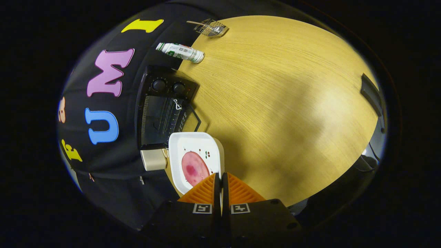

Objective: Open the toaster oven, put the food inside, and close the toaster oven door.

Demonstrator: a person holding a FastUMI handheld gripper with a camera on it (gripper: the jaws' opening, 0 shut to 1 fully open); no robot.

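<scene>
My gripper (220, 181) is shut on the near rim of a white square plate (193, 143). Both orange fingers (203, 191) pinch the rim, with only a thin gap between them. A round pink slice of food (194, 168) lies on the plate, just ahead of the fingertips. Beyond the plate stands the black toaster oven (162, 103), with two knobs on its panel. Its glass door (194, 120) is folded down open over the table, and the wire rack inside shows. The plate's far edge overlaps the oven's mouth.
The wooden table (275, 103) spreads wide beside the oven. A green-and-white bottle (181, 52) lies past the oven, and a clear glass object (211, 27) sits farther on. A beige box (154, 159) sits against the oven by the plate. A dark bar (372, 93) edges the table's far side.
</scene>
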